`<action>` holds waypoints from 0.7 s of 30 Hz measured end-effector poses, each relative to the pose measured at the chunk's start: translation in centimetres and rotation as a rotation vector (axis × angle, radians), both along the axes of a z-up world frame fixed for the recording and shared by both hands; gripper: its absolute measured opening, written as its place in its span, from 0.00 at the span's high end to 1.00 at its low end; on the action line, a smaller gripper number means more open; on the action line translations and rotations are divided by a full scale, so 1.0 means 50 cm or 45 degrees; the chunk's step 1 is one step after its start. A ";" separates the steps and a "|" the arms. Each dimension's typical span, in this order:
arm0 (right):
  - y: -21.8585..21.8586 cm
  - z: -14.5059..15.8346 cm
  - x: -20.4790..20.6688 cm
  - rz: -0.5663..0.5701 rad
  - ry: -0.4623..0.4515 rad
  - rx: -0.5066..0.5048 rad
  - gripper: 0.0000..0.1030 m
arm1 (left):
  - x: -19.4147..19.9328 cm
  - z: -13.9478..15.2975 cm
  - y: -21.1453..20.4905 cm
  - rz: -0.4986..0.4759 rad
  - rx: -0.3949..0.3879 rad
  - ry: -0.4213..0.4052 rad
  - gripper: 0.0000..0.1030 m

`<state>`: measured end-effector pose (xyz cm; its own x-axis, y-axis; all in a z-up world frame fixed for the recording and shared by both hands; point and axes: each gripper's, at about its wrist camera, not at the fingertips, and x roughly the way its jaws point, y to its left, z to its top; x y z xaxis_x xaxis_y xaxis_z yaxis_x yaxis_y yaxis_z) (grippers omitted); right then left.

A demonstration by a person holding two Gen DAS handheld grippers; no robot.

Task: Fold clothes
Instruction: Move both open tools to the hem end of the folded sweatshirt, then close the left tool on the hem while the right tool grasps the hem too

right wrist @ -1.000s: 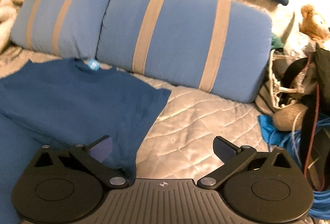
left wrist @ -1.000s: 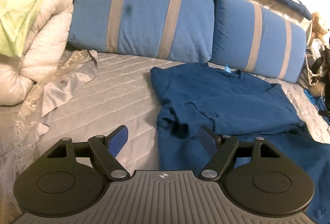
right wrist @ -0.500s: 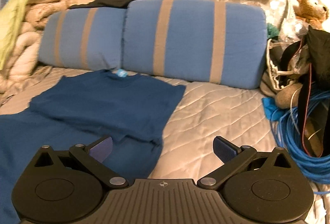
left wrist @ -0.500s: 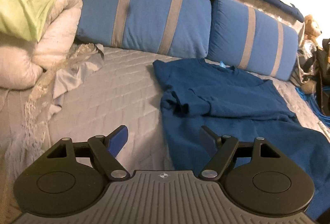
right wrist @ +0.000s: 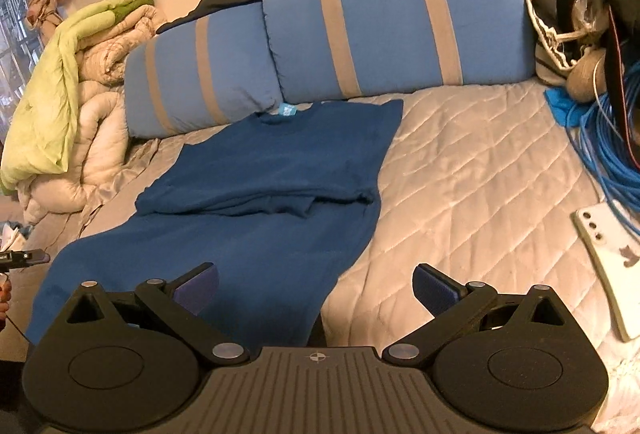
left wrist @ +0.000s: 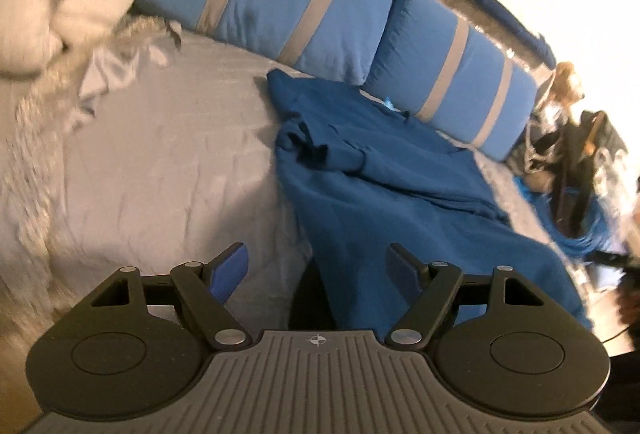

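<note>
A blue shirt [right wrist: 256, 190] is spread out on the bed [right wrist: 472, 186], with its collar up by the striped pillows [right wrist: 384, 22]. Its top part is seen folded down over the rest. The left gripper [left wrist: 318, 268] is held wide, with nothing in it, over the shirt's lower left edge. The right gripper [right wrist: 316, 288] is held wide too, with nothing in it, over the lower right edge. A phone [right wrist: 608, 266] is seen lying on the bed, well apart from the shirt.

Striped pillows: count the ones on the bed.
2. The left striped pillow lies beside the rolled bedding; the right striped pillow leans next to it, behind the blue T-shirt. None appears hidden.
</note>
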<state>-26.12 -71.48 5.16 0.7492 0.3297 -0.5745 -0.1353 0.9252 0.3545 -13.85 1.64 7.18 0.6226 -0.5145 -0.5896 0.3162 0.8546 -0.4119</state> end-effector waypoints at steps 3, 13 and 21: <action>0.002 -0.006 -0.004 0.002 0.007 0.020 0.01 | -0.005 -0.026 0.021 -0.003 -0.144 0.071 0.27; 0.012 -0.017 -0.010 0.014 0.026 0.071 0.01 | -0.005 -0.118 0.059 -0.056 -0.658 0.331 0.30; 0.008 -0.034 -0.037 0.001 0.054 0.102 0.01 | -0.005 -0.140 0.053 -0.064 -0.744 0.381 0.59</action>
<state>-27.96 -71.06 3.48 0.7245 0.3766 -0.5773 -0.1193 0.8934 0.4331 -14.11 4.31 0.19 0.4420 -0.8267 -0.3482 0.1496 0.4507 -0.8801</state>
